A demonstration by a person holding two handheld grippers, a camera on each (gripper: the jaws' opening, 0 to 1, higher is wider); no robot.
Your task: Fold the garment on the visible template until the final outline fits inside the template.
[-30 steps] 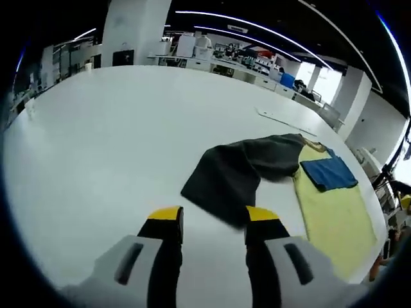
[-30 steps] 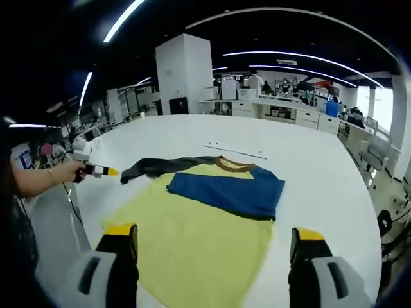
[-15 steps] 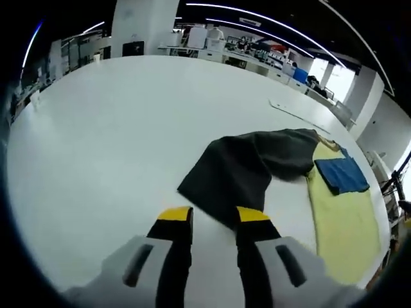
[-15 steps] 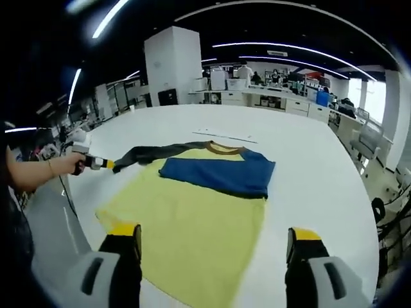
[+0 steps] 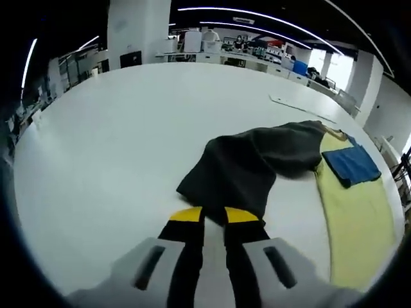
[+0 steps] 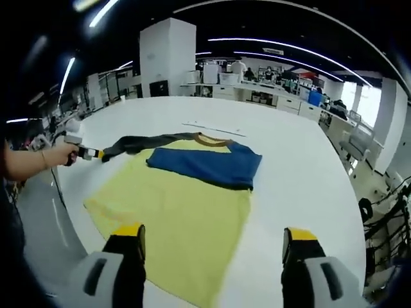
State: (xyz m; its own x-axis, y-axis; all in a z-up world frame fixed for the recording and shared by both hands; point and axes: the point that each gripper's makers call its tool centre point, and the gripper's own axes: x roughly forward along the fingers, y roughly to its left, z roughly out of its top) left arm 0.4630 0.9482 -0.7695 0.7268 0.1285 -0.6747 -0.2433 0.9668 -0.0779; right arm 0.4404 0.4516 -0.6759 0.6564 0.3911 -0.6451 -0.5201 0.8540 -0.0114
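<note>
the step in hand looks like the fold of the dark sleeve (image 5: 247, 170): it lies stretched out to the side on the white surface (image 5: 109, 128), away from the yellow body of the garment (image 6: 173, 224), and it has to come in over that body. the other sleeve, the blue one (image 6: 205, 163), already lies folded across the chest, just below the brown collar (image 6: 209, 138).

the left claw (image 5: 212, 215) sits right at the cuff end of the dark sleeve, its yellow-tipped jaws nearly together with only a narrow slit between them. the cloth edge reaches down to the tips, and in the right gripper view the same claw (image 6: 96, 154), held in a person's hand (image 6: 54, 155), meets the sleeve's end. whether it has truly pinched the cloth i cannot tell; the edge is dark against dark jaws.

the right claw (image 6: 212, 237) hangs wide apart over the hem end of the yellow body, holding nothing.

i can't make out any template outline around the garment.

next, i'd judge, the left claw needs a sure grip on the cuff, then a lift and carry across toward the blue sleeve, laying it flat without dragging the body askew.
</note>
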